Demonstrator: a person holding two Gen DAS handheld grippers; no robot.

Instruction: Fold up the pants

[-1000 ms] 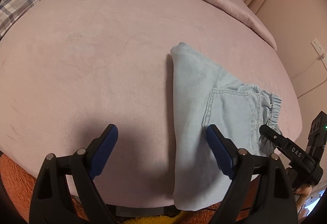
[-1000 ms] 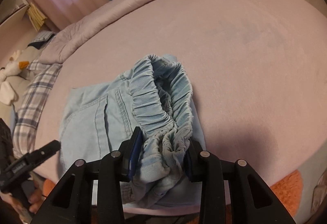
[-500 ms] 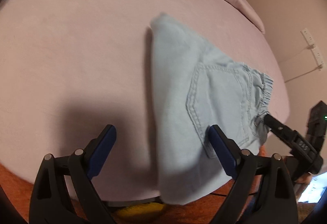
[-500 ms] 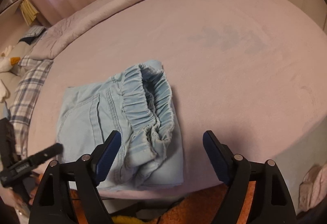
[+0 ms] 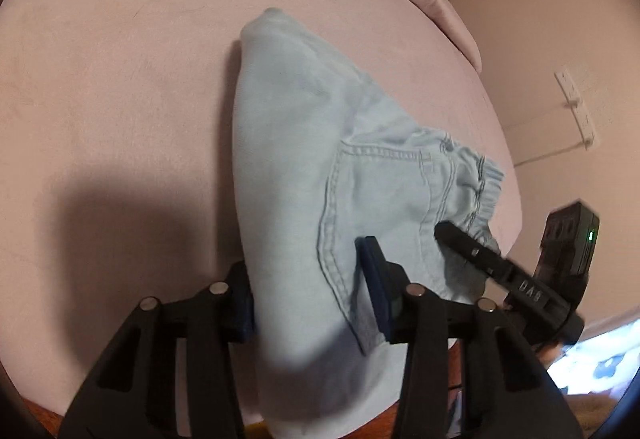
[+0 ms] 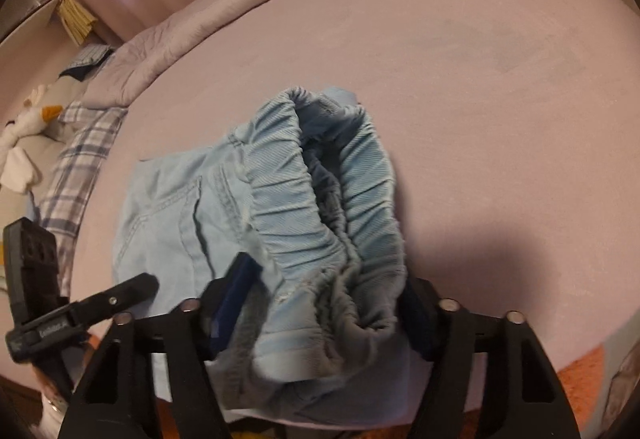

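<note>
**Both grippers closing on the near edge of the folded pants**

The light blue pants (image 5: 320, 159) are lying folded into a compact bundle on the pink bed (image 5: 120, 79), close to its near edge, with the long axis running from the elastic waistband (image 6: 324, 207) on the person's right to the folded end on their left.

The left gripper (image 5: 310, 293) is closing its jaws, with the folded end of the bundle sitting between the 2 blue pads; whether the pads are already pressing the cloth is hard to say. The right gripper (image 6: 320, 311) is closing as well, with the bunched waistband between its pads, and there too firm contact is unclear.

Each gripper is working its own end, so the bundle is lying straight ahead of both tools and across their line. Any coming lift or last fold is likely turning on both ends rising together.

Small white lettering is showing on a finger of each gripper, but it is too blurred to read with confidence.
</note>
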